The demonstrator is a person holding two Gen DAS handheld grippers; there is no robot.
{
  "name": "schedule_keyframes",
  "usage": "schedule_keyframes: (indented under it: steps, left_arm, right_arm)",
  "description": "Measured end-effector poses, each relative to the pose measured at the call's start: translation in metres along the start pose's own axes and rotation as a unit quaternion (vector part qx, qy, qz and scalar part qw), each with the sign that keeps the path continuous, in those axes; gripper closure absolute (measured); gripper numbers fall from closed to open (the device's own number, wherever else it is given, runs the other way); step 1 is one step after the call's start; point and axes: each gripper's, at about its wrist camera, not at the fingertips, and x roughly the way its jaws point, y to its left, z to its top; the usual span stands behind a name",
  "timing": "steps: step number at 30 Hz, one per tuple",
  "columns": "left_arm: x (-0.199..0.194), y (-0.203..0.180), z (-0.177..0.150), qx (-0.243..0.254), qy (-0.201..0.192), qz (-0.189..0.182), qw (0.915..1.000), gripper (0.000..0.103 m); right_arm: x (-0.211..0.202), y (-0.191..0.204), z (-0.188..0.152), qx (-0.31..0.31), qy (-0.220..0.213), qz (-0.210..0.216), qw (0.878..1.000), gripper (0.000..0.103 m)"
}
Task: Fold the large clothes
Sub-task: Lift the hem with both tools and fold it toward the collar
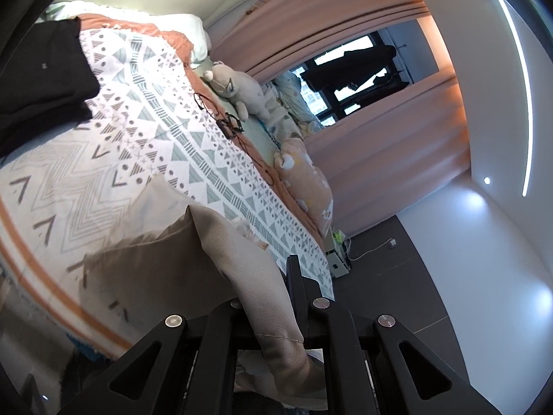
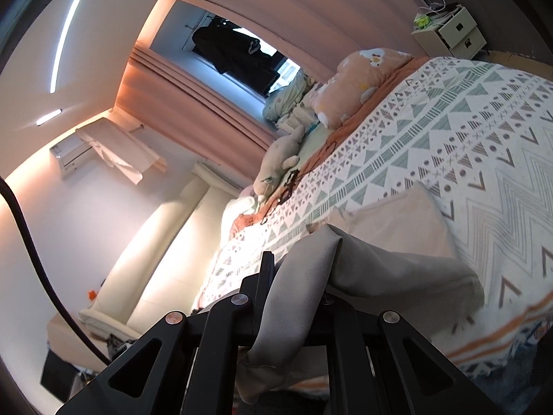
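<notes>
No readable text, label, brand, number or sign anywhere in either view. Only geometric patterning on the bedspread (image 1: 179,131), triangles, dots and chevrons, no letters. Small pale tag on the black garment (image 1: 43,66) at the left edge of the bed, too blurred to read. Cartoon prints on the peach pillow (image 2: 359,83), no lettering legible.

The beige garment (image 1: 242,263) is showing a matt, finely woven cloth with a stitched hem. The left gripper (image 1: 273,276) and right gripper (image 2: 293,276) are looking like matt black plastic with shiny metal rivets. At ten o'clock, the patterned bedspread (image 1: 166,131) is appearing soft, textured cotton.
</notes>
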Motion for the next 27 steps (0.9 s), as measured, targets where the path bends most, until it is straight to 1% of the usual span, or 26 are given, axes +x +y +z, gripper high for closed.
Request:
schedule_keyframes:
  steps: [2, 8, 14, 17, 21, 24, 26, 27]
  left_arm:
    - [0.017, 0.000, 0.015, -0.003, 0.000, 0.000, 1.0000, 0.096]
    - [0.071, 0.009, 0.048, -0.022, 0.007, 0.018, 0.9996, 0.096]
    - [0.134, 0.032, 0.072, -0.039, 0.024, 0.041, 0.9981, 0.096]
    - [0.167, 0.050, 0.078, -0.050, 0.037, 0.058, 0.9963, 0.096]
    - [0.203, 0.075, 0.080, -0.066, 0.059, 0.086, 0.9923, 0.096]
    - [0.228, 0.100, 0.081, -0.074, 0.077, 0.096, 0.9897, 0.096]
    - [0.240, 0.119, 0.080, -0.093, 0.086, 0.115, 0.9852, 0.096]
    - [0.247, 0.125, 0.081, -0.101, 0.093, 0.119, 0.9834, 0.096]
  right_arm:
    - [0.017, -0.001, 0.015, 0.002, -0.006, -0.003, 1.000, 0.093]
    - [0.064, -0.010, 0.046, 0.004, -0.006, -0.024, 1.000, 0.093]
    - [0.116, -0.038, 0.066, 0.023, 0.011, -0.044, 0.999, 0.093]
    - [0.139, -0.057, 0.071, 0.034, 0.023, -0.057, 0.998, 0.093]
    - [0.168, -0.084, 0.069, 0.059, 0.039, -0.081, 0.994, 0.093]
    - [0.188, -0.099, 0.066, 0.067, 0.055, -0.113, 0.990, 0.093]
    - [0.199, -0.104, 0.063, 0.062, 0.062, -0.126, 0.988, 0.092]
    - [0.203, -0.107, 0.062, 0.063, 0.064, -0.134, 0.987, 0.091]
